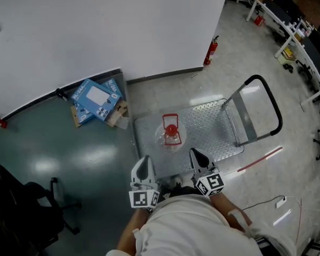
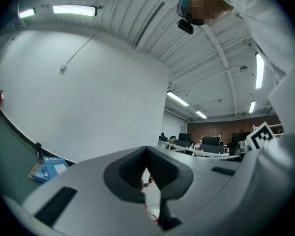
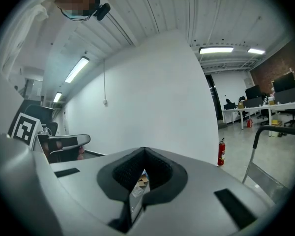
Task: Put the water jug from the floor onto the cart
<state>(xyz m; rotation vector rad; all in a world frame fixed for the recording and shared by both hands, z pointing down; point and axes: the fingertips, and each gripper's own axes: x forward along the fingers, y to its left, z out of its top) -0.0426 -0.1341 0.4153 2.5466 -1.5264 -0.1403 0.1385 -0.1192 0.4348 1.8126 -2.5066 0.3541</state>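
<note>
The clear water jug (image 1: pixel 170 135) with a red cap and red handle stands upright on the left part of the metal cart deck (image 1: pixel 213 127). The cart's black push handle (image 1: pixel 272 111) rises at the right end. Both grippers hover close to my body, short of the cart's near edge and apart from the jug. My left gripper (image 1: pixel 144 167) has its jaws together with nothing in them. My right gripper (image 1: pixel 198 158) is likewise shut and empty. In the left gripper view the left gripper (image 2: pixel 147 181) shows only a thin slit. The right gripper (image 3: pixel 143 178) looks the same in its own view.
Blue cardboard boxes (image 1: pixel 96 100) lie by the white wall, left of the cart. A fire extinguisher (image 1: pixel 210 50) stands at the wall's corner. A black office chair (image 1: pixel 21 207) is at lower left. Desks (image 1: pixel 293 31) line the far right; a cable (image 1: pixel 272 202) and a red-white stick (image 1: pixel 260 160) lie on the floor.
</note>
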